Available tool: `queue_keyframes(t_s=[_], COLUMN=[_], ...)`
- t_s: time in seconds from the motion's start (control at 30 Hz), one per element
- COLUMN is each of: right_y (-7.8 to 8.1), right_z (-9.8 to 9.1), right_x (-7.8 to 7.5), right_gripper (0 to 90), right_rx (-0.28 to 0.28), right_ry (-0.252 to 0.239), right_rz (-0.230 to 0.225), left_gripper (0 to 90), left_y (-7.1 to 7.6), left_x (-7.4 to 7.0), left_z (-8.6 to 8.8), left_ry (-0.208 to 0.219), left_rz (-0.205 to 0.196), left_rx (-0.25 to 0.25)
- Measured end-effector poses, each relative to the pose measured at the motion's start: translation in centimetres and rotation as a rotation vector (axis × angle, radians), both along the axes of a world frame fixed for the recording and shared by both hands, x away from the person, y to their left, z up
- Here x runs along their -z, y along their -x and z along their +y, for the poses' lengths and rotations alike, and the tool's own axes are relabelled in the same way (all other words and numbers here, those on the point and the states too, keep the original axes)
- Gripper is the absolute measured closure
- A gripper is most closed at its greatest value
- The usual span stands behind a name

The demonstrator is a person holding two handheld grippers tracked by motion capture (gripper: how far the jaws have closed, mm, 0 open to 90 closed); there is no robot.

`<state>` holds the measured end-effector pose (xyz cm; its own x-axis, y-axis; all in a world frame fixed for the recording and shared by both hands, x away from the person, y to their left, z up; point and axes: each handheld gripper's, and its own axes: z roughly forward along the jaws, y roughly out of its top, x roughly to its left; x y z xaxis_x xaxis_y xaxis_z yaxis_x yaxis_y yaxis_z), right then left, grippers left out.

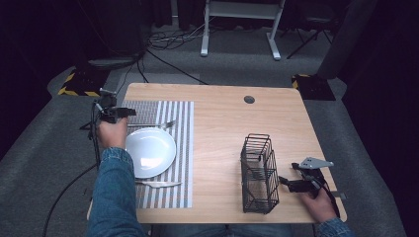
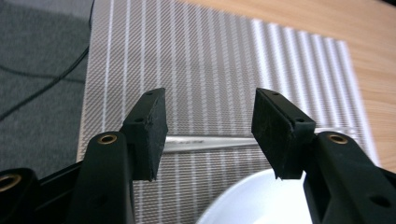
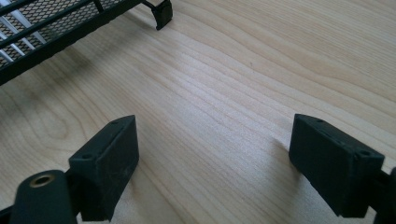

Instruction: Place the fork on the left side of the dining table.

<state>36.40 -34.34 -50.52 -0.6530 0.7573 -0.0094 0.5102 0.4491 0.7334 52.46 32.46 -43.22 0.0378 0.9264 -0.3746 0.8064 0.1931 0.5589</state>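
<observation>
A white plate [image 1: 149,152] lies on a grey striped placemat [image 1: 180,148] at the table's left. A fork [image 1: 160,125] rests on the mat just beyond the plate, and a knife [image 1: 159,184] lies on the near side. My left gripper [image 1: 128,113] hovers over the fork's handle end. It is open, and the silver handle [image 2: 210,143] runs across the gap between the jaws, untouched. The plate rim [image 2: 252,196] sits just below. My right gripper [image 1: 283,181] is open and empty over bare wood [image 3: 219,93], close to the right side of a black wire basket [image 1: 259,174].
The basket's bottom edge and a foot [image 3: 161,11] are at the top left of the right gripper view, with pale metal strips inside. A round cable hole [image 1: 249,99] is at the table's far side. Cables trail over the grey carpet [image 1: 59,163] on the left.
</observation>
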Motion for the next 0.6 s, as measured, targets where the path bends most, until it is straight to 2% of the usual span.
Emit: queue_keyframes(t_s=[0.13, 0.3, 0.37, 0.6], right_y=[0.0, 0.0, 0.0, 0.0], right_z=[0.0, 0.0, 0.0, 0.0], right_x=[0.0, 0.0, 0.0, 0.0], right_gripper=[16.1, 16.0, 16.0, 16.0], right_rx=[0.001, 0.000, 0.000, 0.000], right_ry=[0.000, 0.000, 0.000, 0.000], right_rz=[0.000, 0.000, 0.000, 0.000], left_gripper=[45.8, 45.6, 45.5, 44.5], left_y=[0.9, 2.5, 2.8, 5.0], left_x=[-1.9, -4.3, -4.6, -6.8], left_z=[-0.9, -1.9, -2.0, -3.0], left_ry=[-0.016, -0.047, -0.045, -0.041], left_rz=[-0.063, -0.122, -0.133, -0.189], left_rx=[0.026, 0.071, 0.075, 0.136])
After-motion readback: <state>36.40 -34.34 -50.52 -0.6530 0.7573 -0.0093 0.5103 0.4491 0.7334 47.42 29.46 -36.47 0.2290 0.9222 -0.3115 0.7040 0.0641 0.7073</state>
